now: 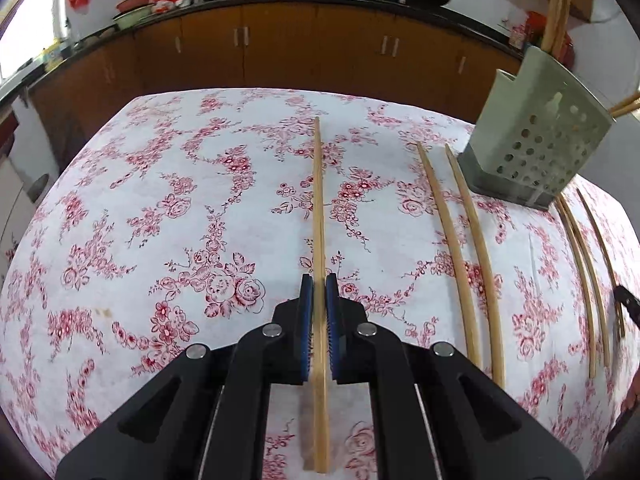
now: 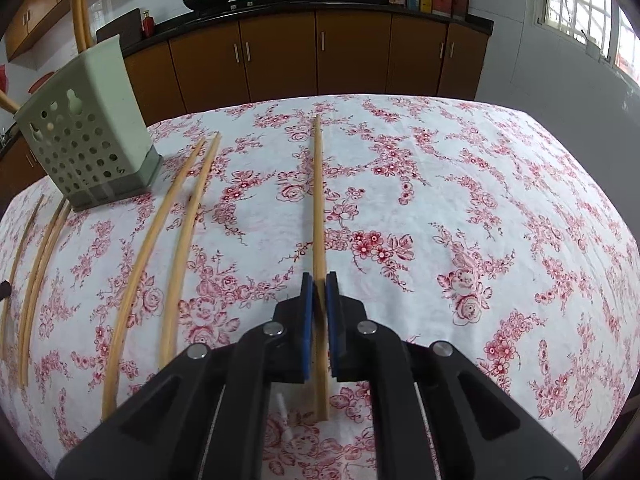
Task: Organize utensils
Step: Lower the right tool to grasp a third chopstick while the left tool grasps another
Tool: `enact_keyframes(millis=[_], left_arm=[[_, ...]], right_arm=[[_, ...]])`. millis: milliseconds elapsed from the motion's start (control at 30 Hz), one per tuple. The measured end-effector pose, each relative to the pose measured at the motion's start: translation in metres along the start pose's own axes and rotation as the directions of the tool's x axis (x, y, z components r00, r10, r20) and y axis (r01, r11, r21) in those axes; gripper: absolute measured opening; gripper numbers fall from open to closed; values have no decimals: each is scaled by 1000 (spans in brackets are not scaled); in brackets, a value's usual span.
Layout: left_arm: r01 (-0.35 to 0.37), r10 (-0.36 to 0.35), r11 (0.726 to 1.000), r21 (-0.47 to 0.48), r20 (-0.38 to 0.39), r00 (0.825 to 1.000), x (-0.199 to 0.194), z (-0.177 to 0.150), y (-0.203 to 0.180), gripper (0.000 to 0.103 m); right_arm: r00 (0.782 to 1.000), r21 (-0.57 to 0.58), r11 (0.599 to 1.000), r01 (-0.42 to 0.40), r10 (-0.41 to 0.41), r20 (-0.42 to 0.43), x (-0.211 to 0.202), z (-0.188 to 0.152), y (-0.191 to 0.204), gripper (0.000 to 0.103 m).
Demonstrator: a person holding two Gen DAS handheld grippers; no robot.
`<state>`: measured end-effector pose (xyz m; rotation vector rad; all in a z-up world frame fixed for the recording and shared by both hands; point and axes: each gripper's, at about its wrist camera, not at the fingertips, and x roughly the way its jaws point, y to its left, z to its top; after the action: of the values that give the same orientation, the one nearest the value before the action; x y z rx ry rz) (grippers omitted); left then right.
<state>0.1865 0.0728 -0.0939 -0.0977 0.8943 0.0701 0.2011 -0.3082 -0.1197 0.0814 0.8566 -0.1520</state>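
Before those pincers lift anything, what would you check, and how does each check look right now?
1. Left gripper around its chopstick: ok, the stick runs between the blue pads, though contact is unclear.
2. Right gripper around its chopstick: ok, same position, contact unclear.
3. Holder upright on the table: ok.
4. Room in the holder: cannot tell; chopsticks already stand in it and its opening is not visible.
5. Loose pair clear of the right gripper: ok, they lie apart to its left.
6. Grip firm enough to lift: cannot tell.
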Motion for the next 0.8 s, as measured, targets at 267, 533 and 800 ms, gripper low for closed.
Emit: enact_keyframes(millis=[267,533,800], left_arm=[[0,-1,1000,19,20,1000,-5,-6,-3,8],[-6,6,1000,25,20,1000,-7,-7,-4,9],[-32,31,997,75,17,999,-13,-15,-9,9]], right_arm=[[1000,11,1000,-10,10,-2,1,0,-1,8],[1000,14,1000,-14,14,-3,2,0,-1,8],[999,5,999,-37,37,-5,-7,-11,-3,8]])
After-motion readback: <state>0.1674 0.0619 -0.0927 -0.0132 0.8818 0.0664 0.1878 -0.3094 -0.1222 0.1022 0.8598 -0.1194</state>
